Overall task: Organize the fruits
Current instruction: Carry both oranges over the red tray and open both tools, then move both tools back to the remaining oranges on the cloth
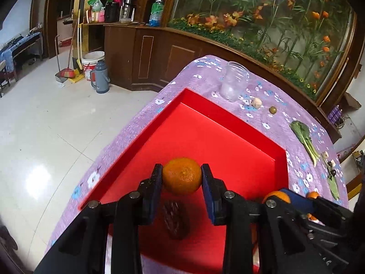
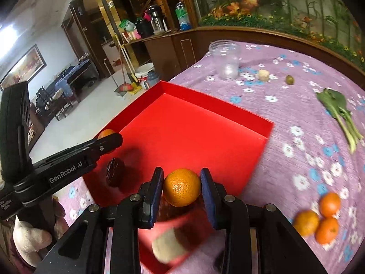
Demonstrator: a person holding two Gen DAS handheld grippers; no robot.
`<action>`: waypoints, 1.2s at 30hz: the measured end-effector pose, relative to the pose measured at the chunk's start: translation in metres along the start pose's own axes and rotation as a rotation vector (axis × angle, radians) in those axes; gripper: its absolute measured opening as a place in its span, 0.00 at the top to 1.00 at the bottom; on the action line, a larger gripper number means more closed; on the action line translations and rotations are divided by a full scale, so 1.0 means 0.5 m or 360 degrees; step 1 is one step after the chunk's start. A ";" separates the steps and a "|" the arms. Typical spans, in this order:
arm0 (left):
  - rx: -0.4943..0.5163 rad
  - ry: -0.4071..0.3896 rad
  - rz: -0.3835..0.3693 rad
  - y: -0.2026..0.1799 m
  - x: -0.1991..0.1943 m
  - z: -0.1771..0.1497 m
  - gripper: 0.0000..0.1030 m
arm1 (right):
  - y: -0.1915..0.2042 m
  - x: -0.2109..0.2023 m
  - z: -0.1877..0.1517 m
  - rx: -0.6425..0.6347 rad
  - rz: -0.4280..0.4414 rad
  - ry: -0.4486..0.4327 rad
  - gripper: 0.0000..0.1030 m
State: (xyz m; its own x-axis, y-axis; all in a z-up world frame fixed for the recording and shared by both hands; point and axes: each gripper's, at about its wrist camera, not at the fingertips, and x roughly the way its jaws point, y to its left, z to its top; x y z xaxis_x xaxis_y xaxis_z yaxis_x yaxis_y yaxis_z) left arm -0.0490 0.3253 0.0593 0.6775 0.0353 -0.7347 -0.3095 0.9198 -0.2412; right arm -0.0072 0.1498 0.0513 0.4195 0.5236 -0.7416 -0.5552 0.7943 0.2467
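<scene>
My left gripper [image 1: 182, 175] is shut on a tangerine [image 1: 182, 176] and holds it above the red tray [image 1: 205, 123]. A dark wrinkled fruit [image 1: 175, 222] lies in the tray below it. My right gripper [image 2: 182, 187] is shut on another tangerine [image 2: 181, 187] over the tray's near edge [image 2: 205, 123]. The left gripper shows at the left of the right wrist view [image 2: 109, 141], with the dark fruit [image 2: 115, 174] under it. Three tangerines [image 2: 319, 219] lie on the purple cloth at the right. A blurred pale round thing [image 2: 167, 245] sits below the right gripper.
On the purple flowered tablecloth [image 2: 296, 105] behind the tray stand a clear plastic jar [image 2: 225, 59], a pale small item [image 2: 263, 75], a green olive-like fruit [image 2: 289, 79] and a leafy green [image 2: 340, 111]. The table's left edge drops to a tiled floor [image 1: 45, 125].
</scene>
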 end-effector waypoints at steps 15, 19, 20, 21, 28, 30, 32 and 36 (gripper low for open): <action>-0.0024 0.0047 -0.0018 0.000 0.026 0.013 0.49 | -0.022 0.071 0.024 0.0117 0.0087 0.0062 0.57; 0.0008 0.0014 0.0010 -0.018 -0.004 0.008 0.40 | -0.019 0.054 0.028 0.0099 0.0073 0.0018 0.52; 0.0019 0.0008 0.0005 -0.026 -0.014 0.004 0.39 | -0.018 0.047 0.027 0.0092 0.0069 0.0008 0.52; 0.0028 0.0002 0.0000 -0.030 -0.021 0.002 0.39 | -0.019 0.037 0.024 0.0093 0.0067 -0.0004 0.52; 0.0156 -0.0075 0.0007 -0.093 -0.087 -0.037 0.36 | -0.049 -0.031 -0.012 0.0182 0.0060 -0.0078 0.51; 0.0187 -0.0091 0.0017 -0.108 -0.099 -0.046 0.36 | -0.064 -0.052 -0.028 0.0224 0.0054 -0.0096 0.51; 0.0219 -0.0105 0.0026 -0.125 -0.110 -0.057 0.36 | -0.081 -0.077 -0.048 0.0267 0.0044 -0.0122 0.51; 0.0271 -0.0113 0.0024 -0.157 -0.128 -0.077 0.35 | -0.107 -0.121 -0.086 0.0323 0.0008 -0.0171 0.47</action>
State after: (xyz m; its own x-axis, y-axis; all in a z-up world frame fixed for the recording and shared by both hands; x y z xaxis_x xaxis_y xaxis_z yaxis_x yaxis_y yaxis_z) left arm -0.0938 0.2359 0.1010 0.7210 0.0717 -0.6892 -0.2067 0.9716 -0.1151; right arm -0.0336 0.0623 0.0558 0.4971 0.5487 -0.6722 -0.4059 0.8317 0.3787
